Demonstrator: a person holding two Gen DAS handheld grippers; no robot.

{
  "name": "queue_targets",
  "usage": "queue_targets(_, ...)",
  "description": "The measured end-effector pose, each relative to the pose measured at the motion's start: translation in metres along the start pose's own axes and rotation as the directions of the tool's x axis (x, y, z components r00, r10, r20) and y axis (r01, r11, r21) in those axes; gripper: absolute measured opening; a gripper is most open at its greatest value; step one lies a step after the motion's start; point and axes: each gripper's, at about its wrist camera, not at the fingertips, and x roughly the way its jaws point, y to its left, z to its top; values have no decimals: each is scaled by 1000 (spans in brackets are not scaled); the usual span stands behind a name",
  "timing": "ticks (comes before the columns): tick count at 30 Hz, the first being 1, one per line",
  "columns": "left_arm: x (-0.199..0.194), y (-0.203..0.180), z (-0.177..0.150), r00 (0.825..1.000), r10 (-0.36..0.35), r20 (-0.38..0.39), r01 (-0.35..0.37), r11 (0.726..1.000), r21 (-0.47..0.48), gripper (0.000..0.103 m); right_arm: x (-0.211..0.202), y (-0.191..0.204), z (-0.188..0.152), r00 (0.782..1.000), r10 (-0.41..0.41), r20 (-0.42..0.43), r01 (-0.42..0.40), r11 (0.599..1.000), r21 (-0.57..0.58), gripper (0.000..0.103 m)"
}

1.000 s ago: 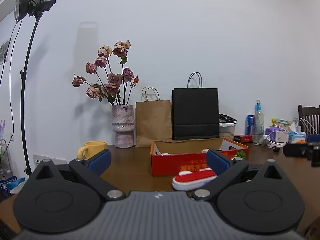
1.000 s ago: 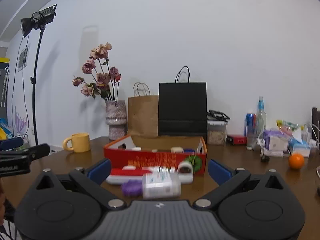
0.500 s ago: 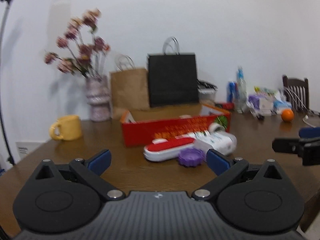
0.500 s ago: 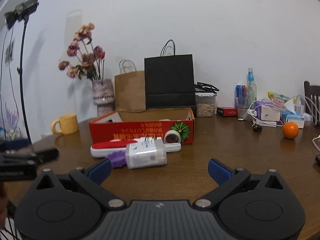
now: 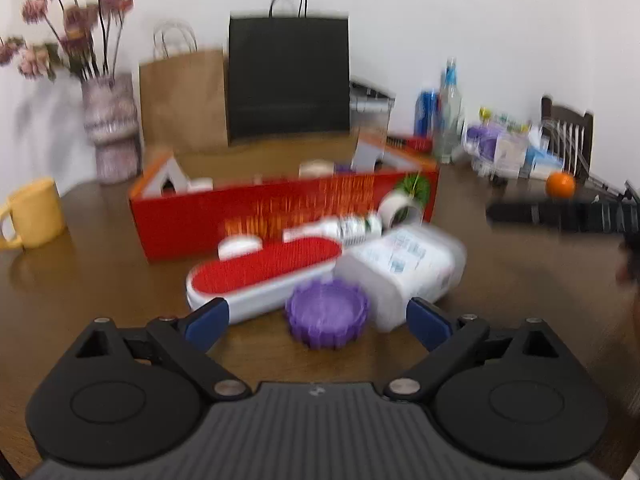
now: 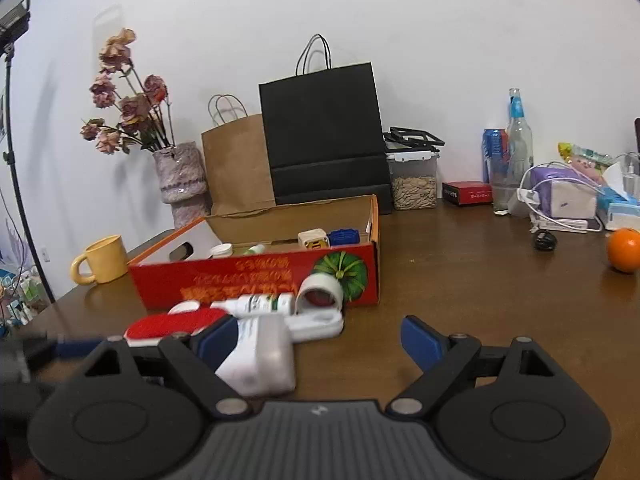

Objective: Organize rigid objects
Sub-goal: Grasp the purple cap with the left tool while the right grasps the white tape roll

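Note:
A red cardboard box (image 5: 280, 216) (image 6: 256, 280) stands open on the wooden table with several small items inside. In front of it lie a red-and-white brush (image 5: 264, 272) (image 6: 176, 322), a white bottle with a purple cap (image 5: 404, 268) (image 6: 260, 352), a slim white tube (image 5: 340, 228) (image 6: 256, 305) and a tape roll (image 5: 398, 210) (image 6: 320, 294). The purple cap (image 5: 326, 314) faces my left gripper (image 5: 318, 320), which is open and empty just before it. My right gripper (image 6: 320, 340) is open and empty, with the white bottle by its left finger.
A yellow mug (image 5: 32, 214) (image 6: 102, 260), a vase of dried roses (image 6: 182, 184), brown (image 6: 238, 164) and black paper bags (image 6: 324, 136) stand behind the box. Bottles, cables, tissue packs and an orange (image 6: 623, 250) crowd the right side. The right gripper's finger (image 5: 560, 216) shows in the left view.
Both grippers have moved forward and down toward the objects in front of the box. The bottle and brush now sit close to the fingers. Both stay open.

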Motion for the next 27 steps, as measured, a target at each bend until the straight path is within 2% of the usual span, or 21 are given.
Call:
queue_targets(3,9,10,2,999,-23,-25,21,998,-66,88,30,-6,16,999,20,-42,-19,1000,3,88)
queue_targets(6,22,11,7,999,-3,-55,0,998,-56,75,74,-9,30,992,45,-119,-45,999,6,86)
queue_targets(9,33,15,9,994,-45,-104,37,996,-82,66,115,-15,36,977,99,-191,-84,993,85,76)
queue_targets(12,35,18,9,994,-50,-100,39,994,-103,57,138,-18,35,970,114,-216,-90,989,114,66)
queue_targets(15,35,22,9,993,-77,-89,65,990,-128,56,150,-23,29,967,131,-218,-92,979,182,45)
queue_targets(16,34,23,9,993,-81,-85,69,989,-132,56,150,-25,29,965,148,-215,-103,973,207,43)
queue_targets(18,31,25,8,994,-80,-68,70,987,-143,56,148,-24,29,968,127,-215,-88,979,182,43)
queue_targets(23,6,26,0,1000,-15,-8,13,984,-180,56,115,-13,28,994,-25,-108,29,999,38,43)
queue_targets(25,-20,23,-8,996,24,84,-8,984,-178,56,89,-8,27,997,-53,-47,53,999,4,43)
queue_targets(27,-45,16,-17,983,81,162,-57,987,-152,56,55,2,24,998,-61,17,62,998,-28,43)
